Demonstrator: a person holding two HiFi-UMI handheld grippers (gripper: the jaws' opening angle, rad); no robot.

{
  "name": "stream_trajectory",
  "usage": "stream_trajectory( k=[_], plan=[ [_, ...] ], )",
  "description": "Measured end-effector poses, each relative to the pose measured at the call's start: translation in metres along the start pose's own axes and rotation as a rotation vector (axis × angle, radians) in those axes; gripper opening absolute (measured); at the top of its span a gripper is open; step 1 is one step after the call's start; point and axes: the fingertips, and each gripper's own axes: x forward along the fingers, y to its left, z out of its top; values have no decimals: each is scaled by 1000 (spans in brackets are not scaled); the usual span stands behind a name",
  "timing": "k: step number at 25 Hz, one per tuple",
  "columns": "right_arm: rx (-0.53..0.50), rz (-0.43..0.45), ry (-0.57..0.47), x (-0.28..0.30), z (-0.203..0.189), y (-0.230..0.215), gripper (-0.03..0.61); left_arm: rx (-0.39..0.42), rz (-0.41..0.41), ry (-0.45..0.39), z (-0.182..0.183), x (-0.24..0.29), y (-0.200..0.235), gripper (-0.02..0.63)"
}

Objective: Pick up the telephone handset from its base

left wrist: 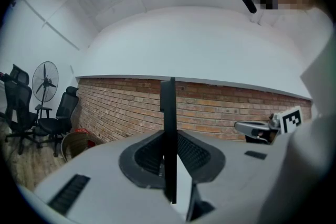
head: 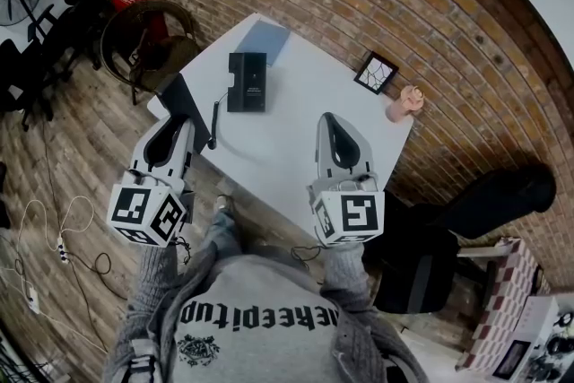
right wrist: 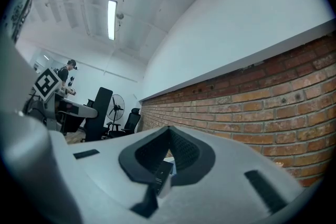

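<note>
Handset (left wrist: pixel 168 128) sits clenched in the left claw (head: pixel 186 126), apart from its base (head: pixel 247 82) on the counter (head: pixel 287 134). Right claw (head: pixel 328 117) is closed, empty.

head view looks steeply down from overhead onto the table (head: pixel 296 139). both gripper views sit low, facing level at the brick wall (left wrist: pixel 226 107), shared by all three; the left one also catches the right gripper (left wrist: pixel 241 127).
</note>
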Motion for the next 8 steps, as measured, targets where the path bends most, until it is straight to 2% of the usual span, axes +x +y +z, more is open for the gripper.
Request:
stream_trajectory(
  k=[8],
  plan=[
    [3,4,4,9,-3,-3,5,-3,4,9,-2,8,4,67]
  ],
)
